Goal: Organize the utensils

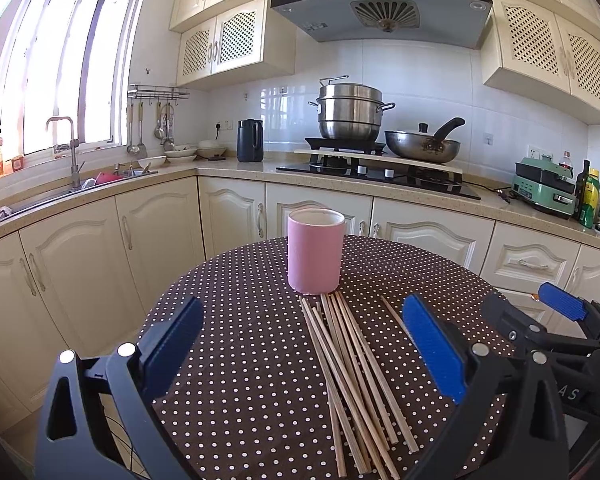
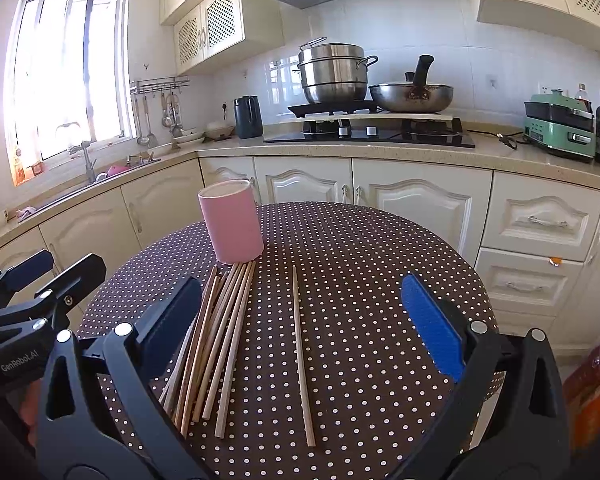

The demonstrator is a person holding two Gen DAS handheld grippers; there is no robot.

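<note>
While both tongs gape, one cup fronts scattered chopsticks.

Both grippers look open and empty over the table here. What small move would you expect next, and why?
Probably the right gripper lowers onto the lone chopstick lying between its open fingers, apart from the bundle of chopsticks. Nothing is held yet; the left gripper is open too, and the pink holder stands upright just beyond, seemingly empty.
</note>
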